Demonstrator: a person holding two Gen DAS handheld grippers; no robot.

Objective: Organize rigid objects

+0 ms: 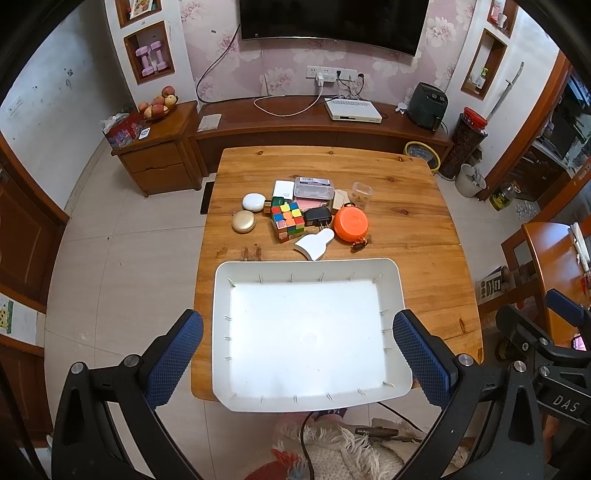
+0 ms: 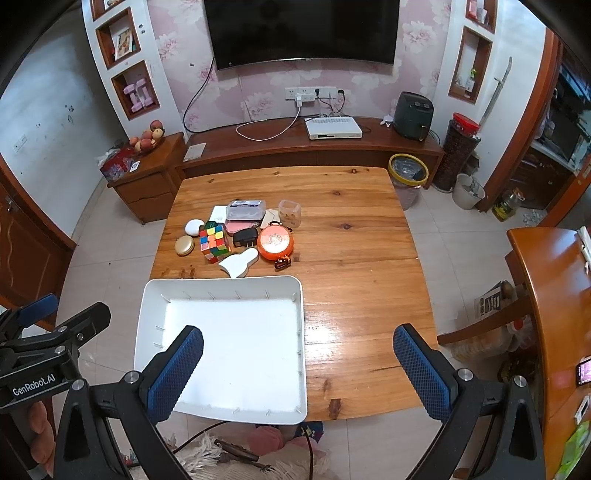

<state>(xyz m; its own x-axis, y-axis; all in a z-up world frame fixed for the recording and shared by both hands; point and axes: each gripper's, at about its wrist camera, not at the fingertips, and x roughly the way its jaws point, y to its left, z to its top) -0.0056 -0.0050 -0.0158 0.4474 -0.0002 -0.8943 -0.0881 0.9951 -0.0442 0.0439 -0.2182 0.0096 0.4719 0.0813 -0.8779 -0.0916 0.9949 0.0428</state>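
Beyond both wide-open tools (image 1: 298, 363) (image 2: 298, 369), past the white tray (image 1: 221, 295), the cluttered objects (image 1: 303, 218) lie.

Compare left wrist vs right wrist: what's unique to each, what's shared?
Left wrist only: the right gripper's body at the frame's right edge, and the floor left of the table.

Right wrist only: the left gripper's body with the hand holding it, and more of the side table at right.

Both: the tray with nothing in it, hanging over the table's near edge, the cube, the orange disc, the white scraper, and the TV. Both grippers open.
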